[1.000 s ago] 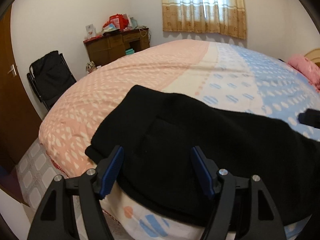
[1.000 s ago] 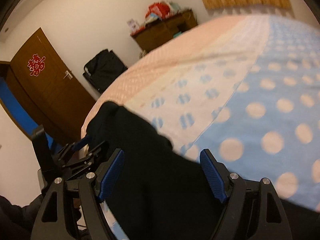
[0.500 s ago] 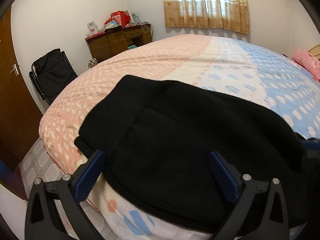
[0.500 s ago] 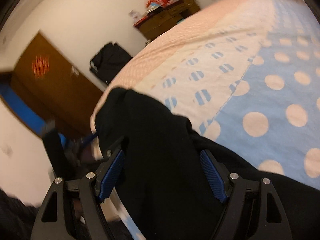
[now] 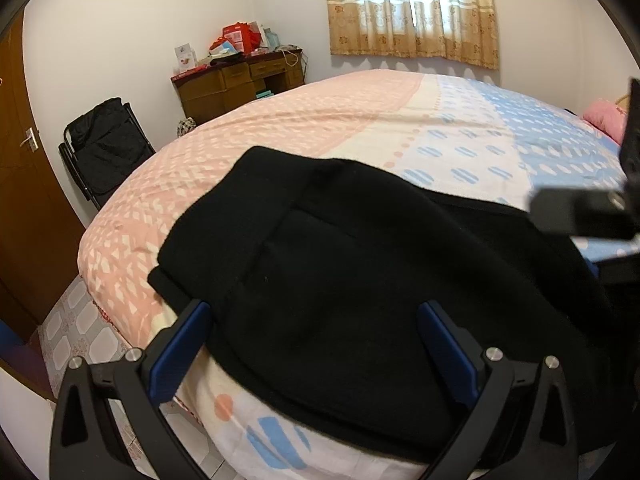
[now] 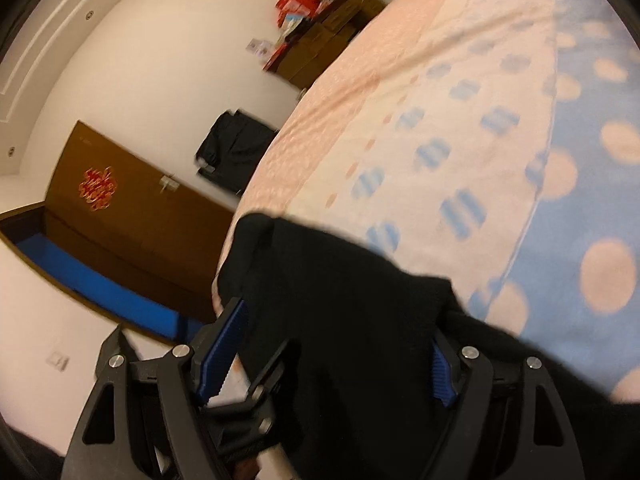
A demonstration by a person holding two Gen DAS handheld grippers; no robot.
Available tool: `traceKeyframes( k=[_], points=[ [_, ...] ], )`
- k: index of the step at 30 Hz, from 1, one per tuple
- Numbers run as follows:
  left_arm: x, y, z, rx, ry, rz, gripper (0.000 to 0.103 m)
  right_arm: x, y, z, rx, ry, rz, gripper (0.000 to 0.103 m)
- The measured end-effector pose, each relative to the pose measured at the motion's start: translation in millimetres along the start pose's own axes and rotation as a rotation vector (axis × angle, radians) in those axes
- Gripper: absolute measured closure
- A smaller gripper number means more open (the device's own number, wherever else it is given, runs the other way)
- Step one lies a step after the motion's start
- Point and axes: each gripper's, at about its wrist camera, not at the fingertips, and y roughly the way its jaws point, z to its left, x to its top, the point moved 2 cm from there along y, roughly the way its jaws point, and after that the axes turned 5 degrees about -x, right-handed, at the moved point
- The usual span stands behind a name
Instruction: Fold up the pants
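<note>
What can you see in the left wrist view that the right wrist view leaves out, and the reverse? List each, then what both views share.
Only the left wrist view shows the curtained window, the pink pillow and the tiled floor. Only the right wrist view shows the red emblem on the door. Both share the black pants on the patterned bed, the wooden desk and the black chair. The left gripper and right gripper stand open.

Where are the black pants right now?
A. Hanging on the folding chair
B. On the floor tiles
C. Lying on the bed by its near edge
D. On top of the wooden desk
C: the black pants lie spread on the patterned bed at its near edge, in front of the left gripper, whose jaws stand apart.
</note>
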Motion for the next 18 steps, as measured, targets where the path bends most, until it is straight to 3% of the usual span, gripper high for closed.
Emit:
traceKeyframes(
  k=[4,7,11,12,13,14,15,18],
  points=[
    [-1,-1,0,-0.007,0.008,0.003,0.000,17,-5,-11,0.014,0.045,-0.028,0.024],
    [-2,-2,-1,-0.010,0.009,0.008,0.000,23,-9,-12,-0.016,-0.010,-0.007,0.027],
    [-2,-2,-2,-0.013,0.017,0.011,0.000,31,-22,-18,-0.086,-0.095,0.052,0.045],
    [-2,-2,-2,-0.015,0.017,0.011,0.000,33,-26,-25,-0.110,-0.087,0.049,0.045],
    [-2,-2,-2,-0.014,0.017,0.010,0.000,36,-35,-30,-0.205,-0.094,0.007,0.043],
    [-2,-2,-2,-0.015,0.018,0.010,0.000,37,-55,-36,-0.366,-0.127,-0.090,0.043],
    [-2,-2,-2,-0.013,0.018,0.010,0.000,38,-67,-39,-0.406,-0.128,-0.137,0.043],
    [-2,-3,-3,-0.010,0.022,0.004,0.000,29,-95,-43,-0.357,-0.074,-0.189,0.043]
  ],
)
